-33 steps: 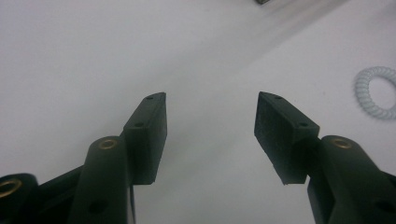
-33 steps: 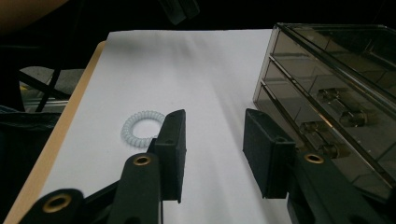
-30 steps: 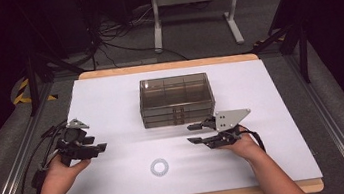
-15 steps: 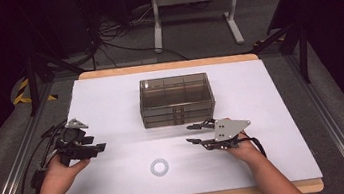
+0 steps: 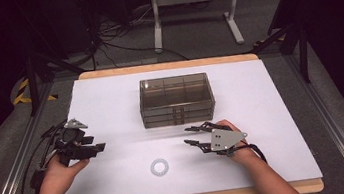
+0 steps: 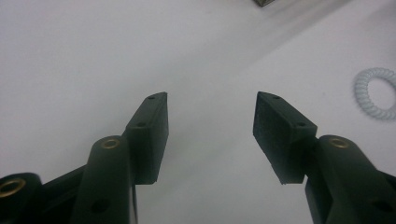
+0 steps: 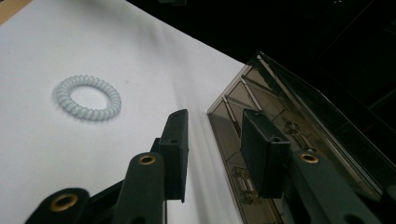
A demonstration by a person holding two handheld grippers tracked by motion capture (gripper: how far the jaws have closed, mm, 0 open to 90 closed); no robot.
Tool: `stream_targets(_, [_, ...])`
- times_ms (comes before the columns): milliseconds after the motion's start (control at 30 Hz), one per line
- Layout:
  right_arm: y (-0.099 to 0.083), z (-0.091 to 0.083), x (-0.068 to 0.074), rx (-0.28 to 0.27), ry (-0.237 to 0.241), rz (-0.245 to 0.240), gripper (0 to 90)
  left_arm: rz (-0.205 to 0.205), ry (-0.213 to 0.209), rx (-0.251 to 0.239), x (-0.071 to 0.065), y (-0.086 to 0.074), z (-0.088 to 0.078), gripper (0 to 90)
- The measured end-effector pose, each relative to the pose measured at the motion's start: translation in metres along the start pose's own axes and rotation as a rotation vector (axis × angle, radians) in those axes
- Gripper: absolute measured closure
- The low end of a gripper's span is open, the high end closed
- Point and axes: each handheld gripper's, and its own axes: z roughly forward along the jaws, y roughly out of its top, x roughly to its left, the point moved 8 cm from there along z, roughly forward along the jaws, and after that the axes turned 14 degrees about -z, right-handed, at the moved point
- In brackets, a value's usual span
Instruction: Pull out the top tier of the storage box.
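Now we are looking down on a white table (image 5: 110,100), moving from left to right. At the left edge, our left gripper (image 5: 97,148) is hovering just above the surface, its jaws standing wide apart with nothing between them; in the left gripper view, the pale coiled hair tie (image 6: 376,92) is lying off to one side of those fingertips (image 6: 152,126). Near the middle of the table, toward its near edge, that hair tie (image 5: 159,167) is resting flat and alone, well apart from both grippers. Behind it, the smoky clear drawer box (image 5: 176,100) is sitting upright at the centre. To the right, our right gripper (image 5: 191,136) is pointing leftward just in front of the box, its jaws partly apart and gripping nothing. In the right gripper view, the box (image 7: 299,126) is lying just beyond one jaw, with the hair tie (image 7: 88,98) off to the other side.
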Motion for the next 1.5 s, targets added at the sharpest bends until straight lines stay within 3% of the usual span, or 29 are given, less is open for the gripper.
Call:
stream_targets(200, [0.0,0.005,0.005,0.053,-0.025,-0.092,62.4,0.0,-0.003,0.002,0.0,0.0,0.001,46.8])
stream_targets(433, [-0.002,0.009,0.009,0.123,-0.049,-0.15,65.7,0.005,-0.001,0.001,0.0,0.001,0.001,46.8])
stream_targets(567, [-0.002,0.01,0.008,0.184,-0.101,-0.208,65.8,0.004,0.002,0.005,0.0,0.001,0.002,46.8])
stream_targets(733, [0.0,0.009,0.005,0.23,-0.139,-0.223,68.6,0.004,-0.006,0.005,0.0,0.003,0.003,46.8])
stream_targets(967, [-0.002,0.009,0.007,0.316,-0.162,-0.287,71.6,0.004,-0.005,0.004,0.0,0.006,0.006,46.8])
stream_targets(1233, [-0.003,0.011,0.007,0.436,-0.179,-0.334,72.3,0.004,-0.014,0.004,-0.003,0.007,0.006,46.8])
stream_targets(1267, [-0.004,0.012,0.007,0.474,-0.19,-0.357,73.1,0.004,-0.014,0.001,-0.002,0.008,0.006,46.8])
stream_targets(1300, [-0.004,0.012,0.007,0.474,-0.19,-0.357,73.1,0.004,-0.014,0.001,-0.002,0.008,0.006,46.8])
stream_targets(1333, [-0.005,0.013,0.007,0.514,-0.201,-0.393,73.0,0.001,-0.016,-0.007,-0.001,0.009,0.005,46.8])
stream_targets(1500, [-0.004,0.014,0.006,0.567,-0.231,-0.45,72.9,0.0,-0.018,-0.008,-0.001,0.009,0.004,46.8])
